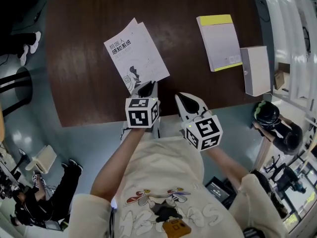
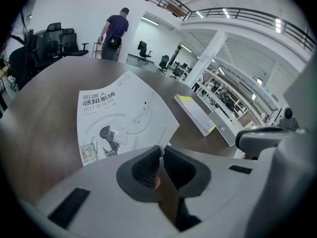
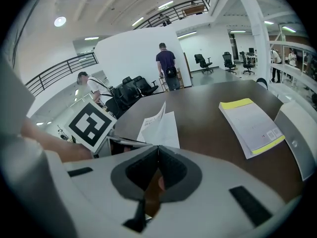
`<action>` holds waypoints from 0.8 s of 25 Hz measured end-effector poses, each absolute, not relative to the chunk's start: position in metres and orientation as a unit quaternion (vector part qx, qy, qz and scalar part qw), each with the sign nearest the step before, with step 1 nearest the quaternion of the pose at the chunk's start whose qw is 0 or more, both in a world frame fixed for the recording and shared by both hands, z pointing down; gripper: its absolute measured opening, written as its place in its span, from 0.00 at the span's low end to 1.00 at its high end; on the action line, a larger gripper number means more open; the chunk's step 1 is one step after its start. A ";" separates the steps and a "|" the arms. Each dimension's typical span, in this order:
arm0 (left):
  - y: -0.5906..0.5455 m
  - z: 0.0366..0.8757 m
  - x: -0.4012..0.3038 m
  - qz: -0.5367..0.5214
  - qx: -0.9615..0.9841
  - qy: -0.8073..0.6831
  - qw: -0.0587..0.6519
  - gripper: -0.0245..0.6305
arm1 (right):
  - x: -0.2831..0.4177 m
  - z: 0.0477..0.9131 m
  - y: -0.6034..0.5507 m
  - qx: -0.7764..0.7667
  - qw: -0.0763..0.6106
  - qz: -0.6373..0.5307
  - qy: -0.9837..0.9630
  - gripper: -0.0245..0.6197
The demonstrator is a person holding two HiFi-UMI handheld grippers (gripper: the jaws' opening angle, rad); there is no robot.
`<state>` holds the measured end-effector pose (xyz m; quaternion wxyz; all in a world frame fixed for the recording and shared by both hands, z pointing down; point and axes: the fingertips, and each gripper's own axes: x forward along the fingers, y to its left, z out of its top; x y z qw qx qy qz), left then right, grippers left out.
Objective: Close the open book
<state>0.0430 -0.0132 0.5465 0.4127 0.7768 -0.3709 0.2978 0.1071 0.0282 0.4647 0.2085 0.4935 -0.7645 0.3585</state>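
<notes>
Book (image 1: 136, 56) sits left on the tabletop (image 1: 89, 83), pad (image 1: 218, 41) well off to its right, box (image 1: 256, 71) just beside the pad at the tabletop's right edge. Left gripper (image 1: 147, 87) is at the book's near corner, right gripper (image 1: 184, 98) just right of it.

My head view looks steeply down on the dark table (image 1: 89, 83) from above the person's chest. The left gripper view sits low and close, looking along its jaws across the table at the white book (image 2: 119, 118). The right gripper view faces likewise from further right; all three share that book and the yellow-edged book (image 3: 250, 125)
</notes>
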 end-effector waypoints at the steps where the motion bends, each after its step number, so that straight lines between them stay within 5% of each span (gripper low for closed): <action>1: -0.013 0.550 0.045 0.308 0.777 -0.367 0.409 0.09 | 0.109 0.465 0.028 0.496 0.207 0.360 -0.762 0.05; 20: -0.005 0.595 0.061 0.418 0.754 -0.292 0.414 0.18 | 0.140 0.473 0.031 0.533 0.198 0.377 -0.731 0.05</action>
